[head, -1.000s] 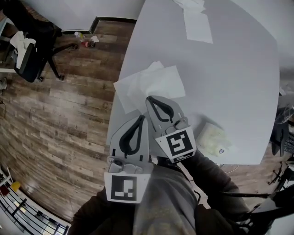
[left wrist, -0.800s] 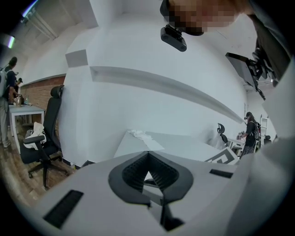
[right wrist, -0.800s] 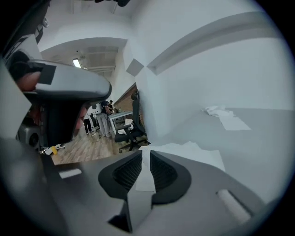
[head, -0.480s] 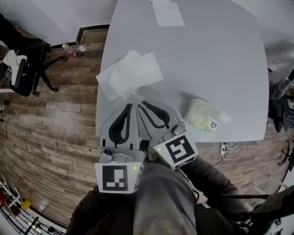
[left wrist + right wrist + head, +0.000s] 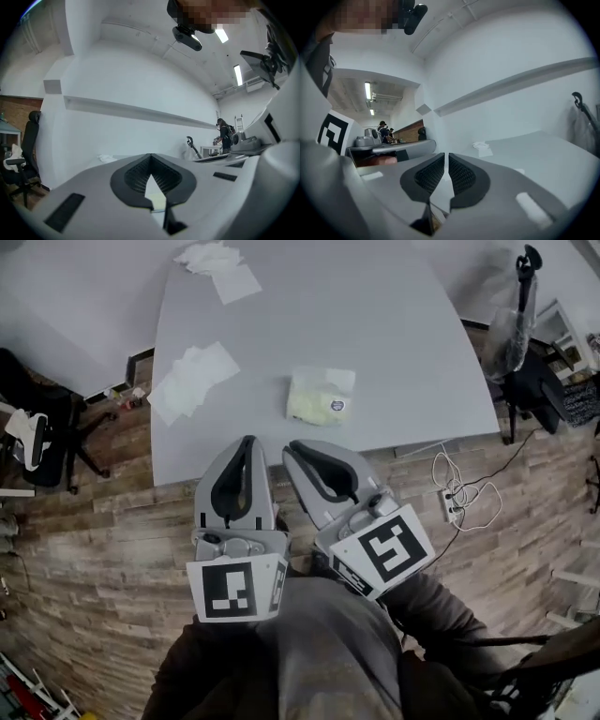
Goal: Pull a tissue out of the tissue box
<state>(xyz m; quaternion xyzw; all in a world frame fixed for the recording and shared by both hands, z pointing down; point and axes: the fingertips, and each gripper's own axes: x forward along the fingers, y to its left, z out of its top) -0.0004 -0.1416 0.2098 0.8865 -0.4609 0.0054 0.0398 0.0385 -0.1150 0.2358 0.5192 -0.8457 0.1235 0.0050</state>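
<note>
A soft pale-yellow tissue pack (image 5: 319, 397) lies on the grey table (image 5: 403, 324) near its front edge, with a bit of tissue sticking up at its far side. My left gripper (image 5: 247, 441) and right gripper (image 5: 292, 447) are side by side over the wooden floor, just short of the table edge and nearer than the pack. Both are shut on nothing. In the left gripper view the pack (image 5: 158, 200) shows low between the jaws of the left gripper (image 5: 150, 157). The right gripper (image 5: 446, 158) points across the table top.
Loose tissues (image 5: 192, 379) lie at the table's left edge, and more tissues (image 5: 220, 268) at its far end, also in the right gripper view (image 5: 482, 147). A black office chair (image 5: 42, 442) stands left. Cables (image 5: 459, 498) and another chair (image 5: 534, 371) are on the right.
The table has slid away and up in the head view. Both grippers, earlier over the table's near edge, now hang over the floor, and the tissue pack sits ahead of them instead of to their right.
</note>
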